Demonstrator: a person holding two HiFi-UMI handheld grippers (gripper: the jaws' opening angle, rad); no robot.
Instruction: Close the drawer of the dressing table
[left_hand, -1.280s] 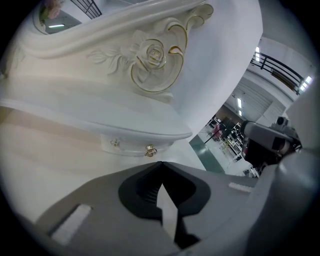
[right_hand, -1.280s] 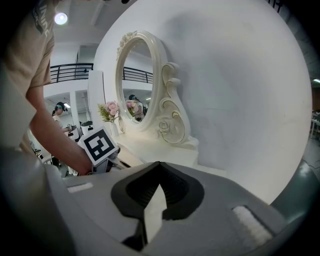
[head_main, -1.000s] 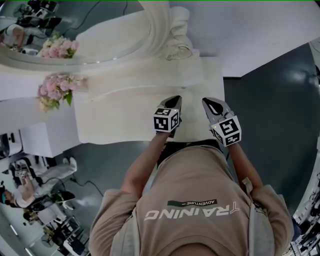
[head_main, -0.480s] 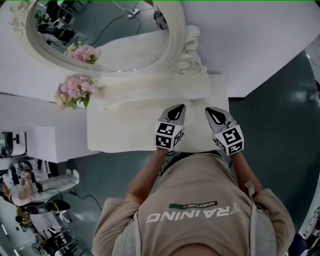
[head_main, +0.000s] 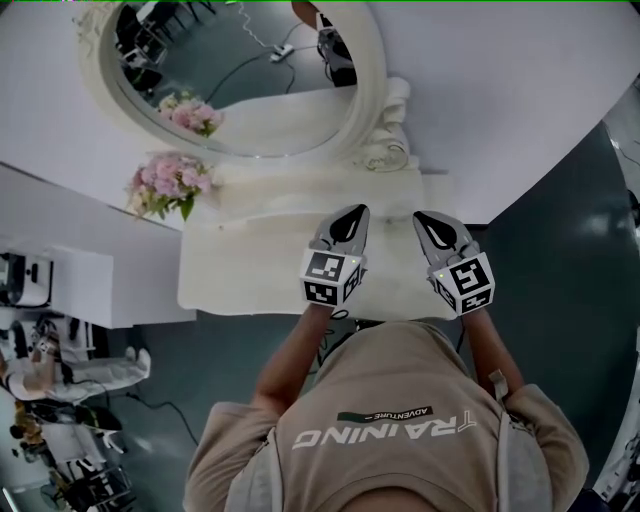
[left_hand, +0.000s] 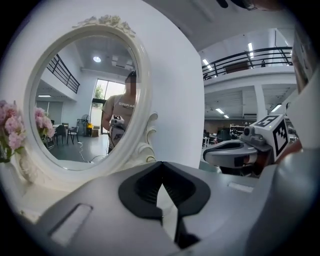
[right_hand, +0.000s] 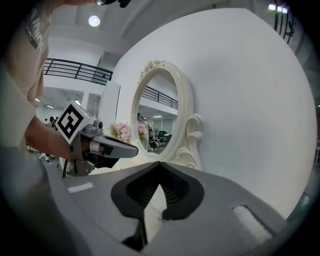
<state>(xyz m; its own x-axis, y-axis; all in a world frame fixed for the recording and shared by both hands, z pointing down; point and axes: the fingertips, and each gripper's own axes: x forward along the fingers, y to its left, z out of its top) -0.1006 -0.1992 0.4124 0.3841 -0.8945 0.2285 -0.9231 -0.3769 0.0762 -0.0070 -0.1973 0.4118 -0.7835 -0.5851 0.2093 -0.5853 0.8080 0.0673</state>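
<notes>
Left gripper (head_main: 350, 218), right gripper (head_main: 432, 224): jaws together, nothing held, kept over dressing table (head_main: 240, 268) as a second ago. No open drawer seen; closing judged done.

Cream dressing table (head_main: 240, 270); cream mirror frame (head_main: 370, 85); pink flowers (head_main: 168, 182); dark grey floor (head_main: 560, 260).

White wall (head_main: 520, 90); dark glossy floor (head_main: 565, 260); mezzanine railing (left_hand: 250, 52); round ceiling light (right_hand: 93, 21).
</notes>
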